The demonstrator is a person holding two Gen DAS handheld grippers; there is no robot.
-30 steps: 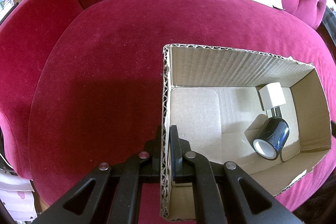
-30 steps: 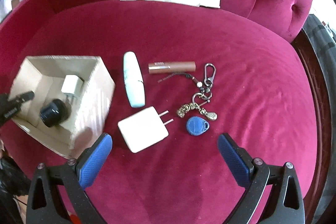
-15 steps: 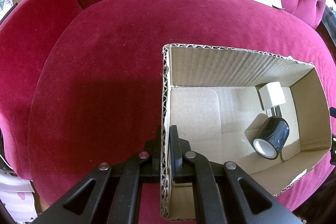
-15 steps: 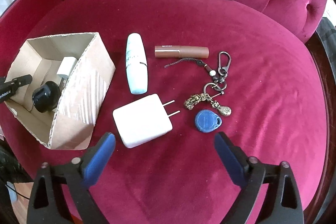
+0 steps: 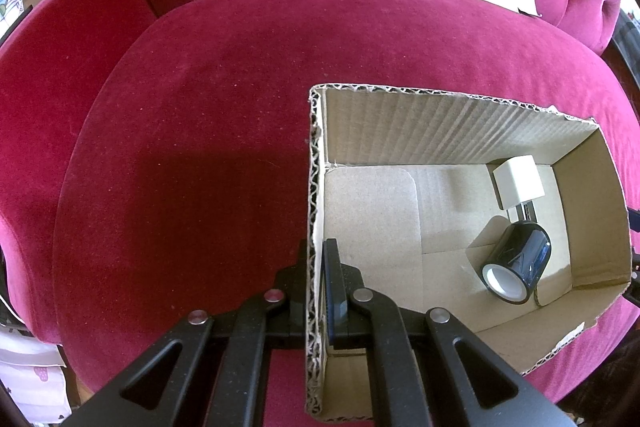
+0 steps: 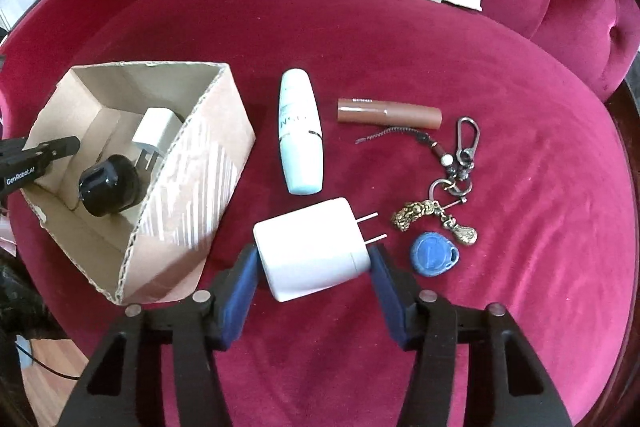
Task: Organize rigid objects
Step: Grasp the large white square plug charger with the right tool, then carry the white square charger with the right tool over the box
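The cardboard box (image 5: 316,187) wall is clamped by the left tongs (image 5: 316,291); the right tongs (image 6: 312,287) are closing around the white charger (image 6: 310,247), not yet pressed.

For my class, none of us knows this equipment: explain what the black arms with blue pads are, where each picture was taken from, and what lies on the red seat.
They are two hand-held claws; a person carries one in each hand, with a wide-angle camera looking along its fingers.

The left-hand picture: the left claw is shut on the wall of a cardboard box, which holds a black tape roll and a small white plug.

The right-hand picture: the right claw is closing around a large white charger; its blue pads do not clearly press it yet. Also on the red cushion lie a pale tube, a brown tube, a keychain and a blue tag.
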